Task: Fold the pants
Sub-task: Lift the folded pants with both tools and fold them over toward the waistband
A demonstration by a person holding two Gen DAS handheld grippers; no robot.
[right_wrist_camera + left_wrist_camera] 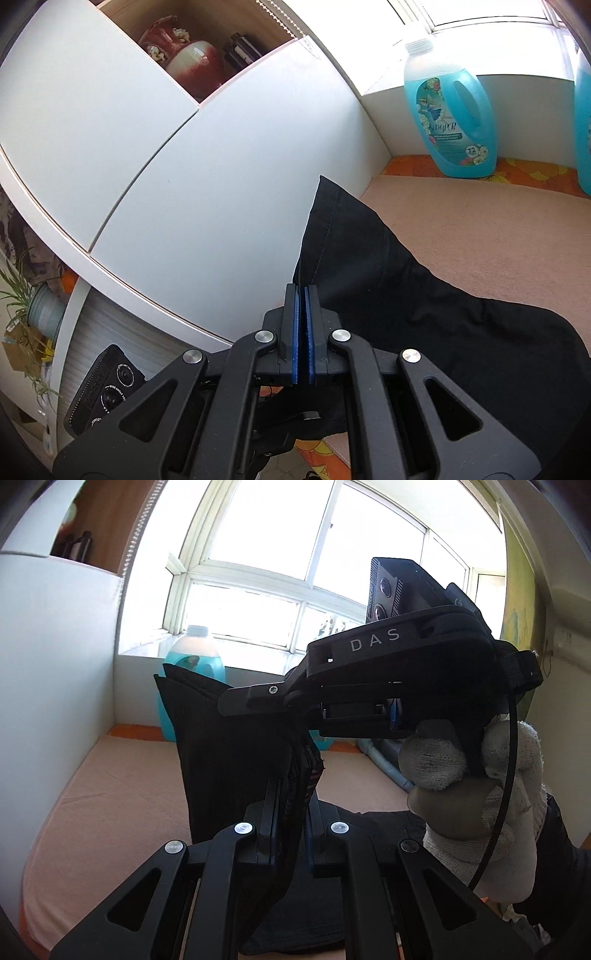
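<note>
The black pants (pixel 229 760) hang lifted above a pink padded surface (pixel 110 794), and part of them still lies on it (pixel 369 819). My left gripper (pixel 293 794) is shut on a thick bunched edge of the fabric. In the same view my right gripper (pixel 227 701), held by a hand in a white glove (pixel 480 775), reaches in from the right and pinches the pants higher up. In the right wrist view the right gripper (pixel 303 290) has its blue pads (pixel 295 332) pressed together on a hemmed corner of the pants (pixel 388 288), which drape away to the right.
A blue detergent bottle (pixel 450 110) stands at the far edge under the window (pixel 295 554), with a second one (pixel 583 129) beside it. A white cabinet (pixel 184 166) holding a red vase (pixel 188 55) lines the left side. A potted plant (pixel 33 306) sits low at the left.
</note>
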